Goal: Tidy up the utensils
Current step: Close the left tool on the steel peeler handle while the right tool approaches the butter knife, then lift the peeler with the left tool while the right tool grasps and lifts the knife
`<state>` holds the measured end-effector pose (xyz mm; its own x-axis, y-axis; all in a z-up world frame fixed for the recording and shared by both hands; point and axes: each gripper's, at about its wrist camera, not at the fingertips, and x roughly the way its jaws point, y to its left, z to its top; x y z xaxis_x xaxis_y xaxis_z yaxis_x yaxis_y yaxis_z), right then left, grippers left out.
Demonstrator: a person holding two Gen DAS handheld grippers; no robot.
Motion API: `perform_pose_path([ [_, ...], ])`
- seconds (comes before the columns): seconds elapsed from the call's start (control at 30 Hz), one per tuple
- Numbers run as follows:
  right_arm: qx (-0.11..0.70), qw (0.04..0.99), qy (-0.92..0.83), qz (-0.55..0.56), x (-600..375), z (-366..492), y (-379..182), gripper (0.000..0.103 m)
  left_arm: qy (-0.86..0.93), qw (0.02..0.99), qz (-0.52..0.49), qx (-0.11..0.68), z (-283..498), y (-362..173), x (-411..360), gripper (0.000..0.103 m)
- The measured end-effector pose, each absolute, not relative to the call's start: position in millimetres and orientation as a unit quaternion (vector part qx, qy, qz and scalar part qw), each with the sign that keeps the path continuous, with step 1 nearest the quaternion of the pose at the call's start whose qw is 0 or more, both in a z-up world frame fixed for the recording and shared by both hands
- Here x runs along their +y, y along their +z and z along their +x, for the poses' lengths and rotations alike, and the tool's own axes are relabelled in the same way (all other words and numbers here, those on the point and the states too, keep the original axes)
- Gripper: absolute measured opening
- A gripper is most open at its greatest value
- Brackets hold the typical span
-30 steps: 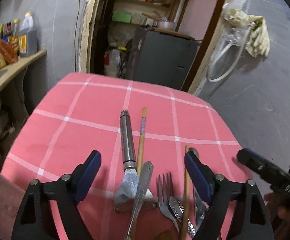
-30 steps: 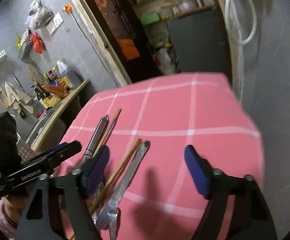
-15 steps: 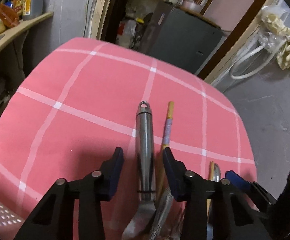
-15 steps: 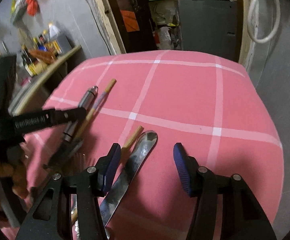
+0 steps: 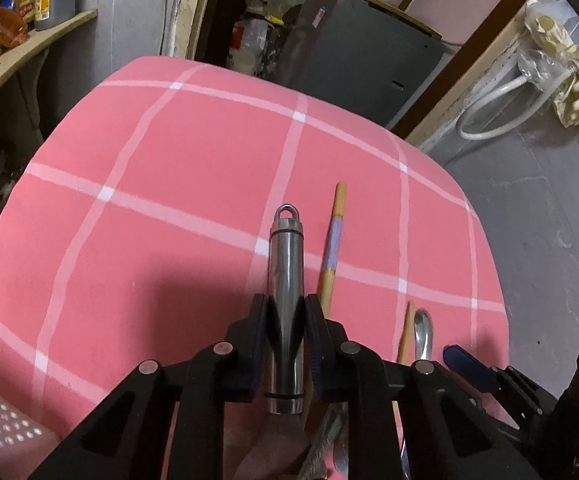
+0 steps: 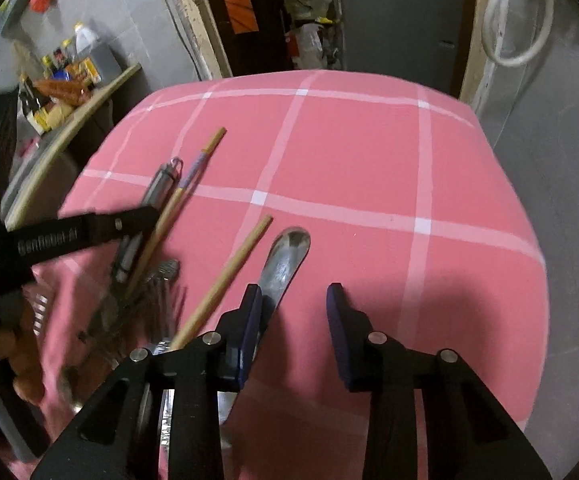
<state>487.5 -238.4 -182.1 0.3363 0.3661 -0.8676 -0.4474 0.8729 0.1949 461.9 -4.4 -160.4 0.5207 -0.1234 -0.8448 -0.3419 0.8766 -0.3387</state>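
A spatula (image 5: pixel 286 280) with a round polished steel handle and a small hanging loop at its far end lies lengthwise on the pink tablecloth (image 5: pixel 169 184), which is crossed by white lines. Its flat blade shows only in part, below the grip. Just beside it on the right lies a wooden chopstick (image 5: pixel 331 252) with a pale purple band, and further right a second chopstick (image 5: pixel 405 332) and the rounded end of a spoon handle (image 5: pixel 423 332).

The left gripper (image 5: pixel 286 322) is clamped on the steel handle — both blue pads press against its sides, about midway along.

The right gripper (image 6: pixel 291 312) stands apart, its fingers moderately spread and holding nothing; the left pad (image 6: pixel 249 320) is right beside the spoon (image 6: pixel 285 260), perhaps touching it. A plain chopstick (image 6: pixel 225 280) lies just left of that.

From the right wrist view, the side of the left gripper's black arm carries white lettering that seems to read "GenRobot AI" — slightly blurred.
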Motion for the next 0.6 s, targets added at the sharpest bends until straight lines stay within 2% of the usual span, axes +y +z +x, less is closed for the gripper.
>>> perform_pose_path([
  [0.13,0.523,0.816,0.244,-0.032,-236.4,487.3,-179.4,0.033,0.066,0.833,-0.248,0.49,449.0,-161.3,-7.3,0.018],
  [0.2,0.518,0.82,0.24,-0.046,-230.8,483.9,-181.0,0.038,0.068,0.831,-0.252,0.491,442.0,-161.9,-7.0,0.018],
  [0.33,0.498,0.83,0.213,-0.131,-208.0,472.2,-183.5,0.039,0.063,0.829,-0.263,0.49,436.8,-164.1,-5.8,0.018],
  [0.43,0.513,0.825,0.199,-0.126,-205.6,475.1,-180.5,0.036,0.058,0.831,-0.258,0.489,436.6,-165.9,-7.0,0.018],
  [0.6,0.541,0.809,0.205,-0.105,-216.4,475.1,-171.5,0.021,0.05,0.825,-0.257,0.501,434.3,-165.5,-10.0,0.018],
])
